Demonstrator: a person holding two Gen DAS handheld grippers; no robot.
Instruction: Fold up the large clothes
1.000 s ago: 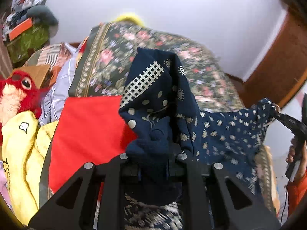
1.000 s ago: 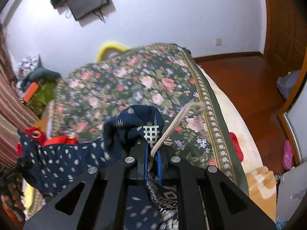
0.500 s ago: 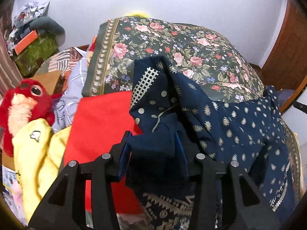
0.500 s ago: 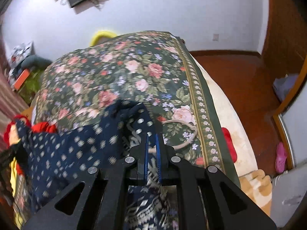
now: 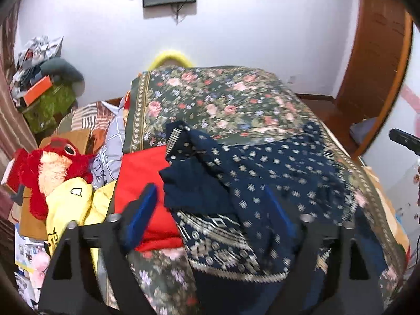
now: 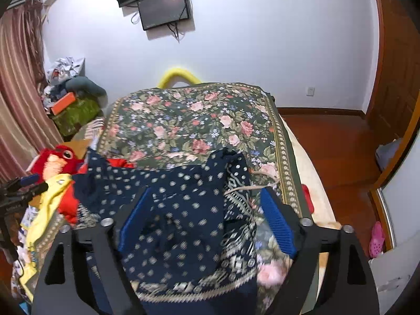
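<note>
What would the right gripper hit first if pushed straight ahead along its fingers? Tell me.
Most likely the navy dotted garment: it lies on the floral bedspread right between and ahead of the right gripper's open jaws, which have just been opening. Depth is hard to judge.

A bed (image 6: pixel 302 157) under a dark green floral bedspread (image 6: pixel 183 120) carries the clothes. On the spread lie a crumpled navy patterned garment (image 6: pixel 178 204), a red folded cloth (image 5: pixel 141 178) at its left edge, and a yellow garment (image 5: pixel 71 204) beside that.
</note>
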